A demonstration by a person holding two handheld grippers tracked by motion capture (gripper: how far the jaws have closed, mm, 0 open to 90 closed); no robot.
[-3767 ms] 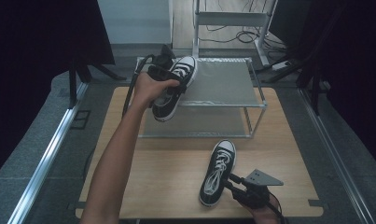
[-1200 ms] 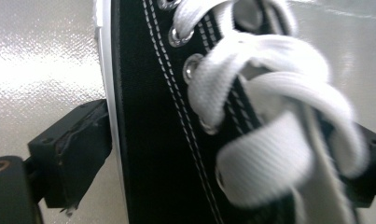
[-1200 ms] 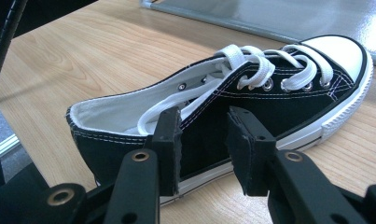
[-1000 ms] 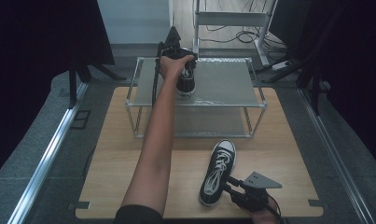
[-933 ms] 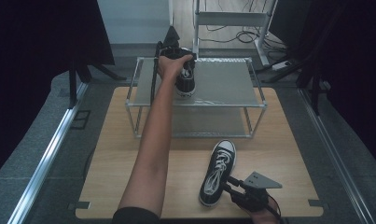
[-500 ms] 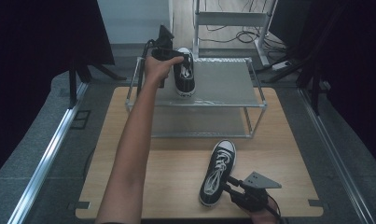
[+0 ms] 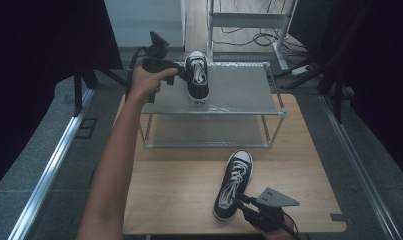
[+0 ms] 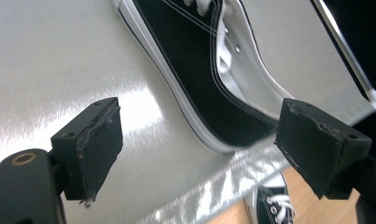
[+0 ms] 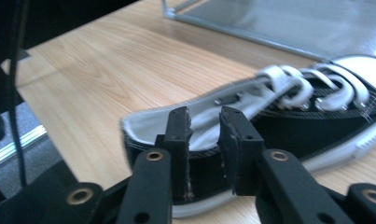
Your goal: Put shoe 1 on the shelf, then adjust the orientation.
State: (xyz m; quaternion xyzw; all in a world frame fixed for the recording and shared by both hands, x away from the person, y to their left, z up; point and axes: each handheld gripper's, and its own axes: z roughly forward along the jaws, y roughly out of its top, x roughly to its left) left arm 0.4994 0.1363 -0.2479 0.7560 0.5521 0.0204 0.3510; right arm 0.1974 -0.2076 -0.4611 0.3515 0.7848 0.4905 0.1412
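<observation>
A black canvas shoe with white laces (image 7: 197, 75) stands on the top shelf of a metal rack (image 7: 239, 87), toe toward me. My left gripper (image 7: 180, 74) is just left of it. In the left gripper view its jaws (image 8: 199, 140) are wide apart and have just been closing. The shoe (image 8: 190, 60) lies beyond the pads, untouched. The matching shoe (image 7: 232, 175) lies on the wooden table (image 7: 179, 180). My right gripper (image 7: 236, 200) is at its heel. Its jaws (image 9: 204, 116) have just been closing, and a narrow gap remains over the shoe's collar (image 9: 316, 121).
The rack has a lower shelf (image 7: 204, 132) under the top one. Behind the table stand a white frame (image 7: 249, 20) and floor cables (image 7: 259, 37). A metal rail (image 7: 54, 165) runs along the floor at the left. The table's front edge is close to my right hand.
The left hand set the shoe down on the top shelf, let go and drew back to the left. The right gripper stayed at the other shoe's heel.
</observation>
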